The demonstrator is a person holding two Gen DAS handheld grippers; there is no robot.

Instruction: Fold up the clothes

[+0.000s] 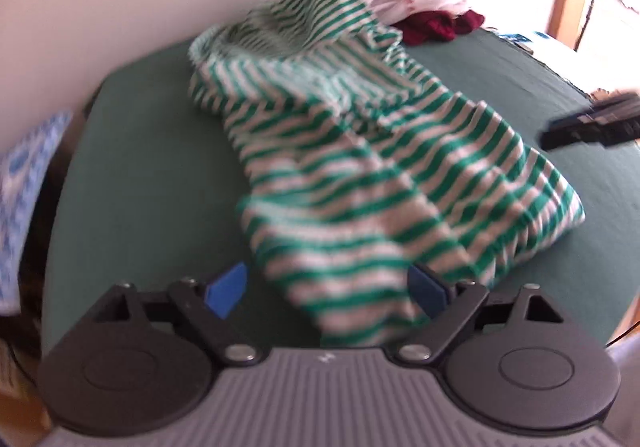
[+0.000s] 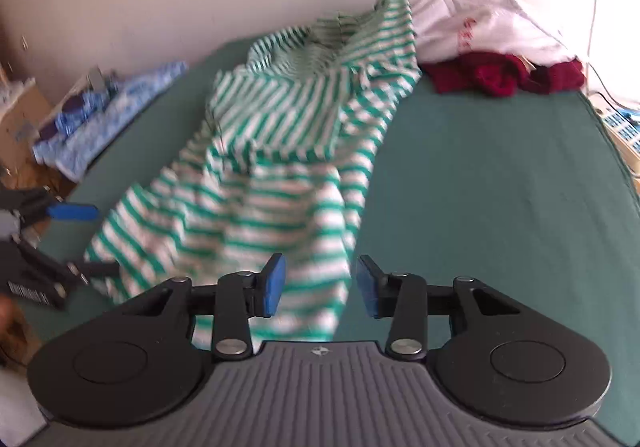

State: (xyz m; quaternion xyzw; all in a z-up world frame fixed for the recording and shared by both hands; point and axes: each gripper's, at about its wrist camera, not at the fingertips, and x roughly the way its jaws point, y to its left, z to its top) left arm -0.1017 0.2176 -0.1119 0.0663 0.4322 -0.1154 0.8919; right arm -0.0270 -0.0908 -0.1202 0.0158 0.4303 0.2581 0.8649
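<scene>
A green-and-white striped garment (image 1: 360,151) lies crumpled lengthwise on the green table (image 1: 152,151). Its near end runs between the wide-apart blue pads of my left gripper (image 1: 326,291), which stands open without pressing the cloth. In the right wrist view the same striped garment (image 2: 272,151) reaches down to my right gripper (image 2: 320,285). That gripper is open too, with the cloth's hem under its gap and its right pad (image 2: 368,285) over bare table. The right gripper (image 1: 592,123) shows at the left wrist view's right edge. The left gripper (image 2: 80,239) shows at the garment's left corner.
A white garment with red print (image 2: 480,23) and a dark red one (image 2: 504,75) are piled at the table's far right by the wall. A blue patterned cloth (image 2: 108,115) and a cardboard box (image 2: 20,119) sit off the left edge. Bare green table (image 2: 500,187) spreads right of the garment.
</scene>
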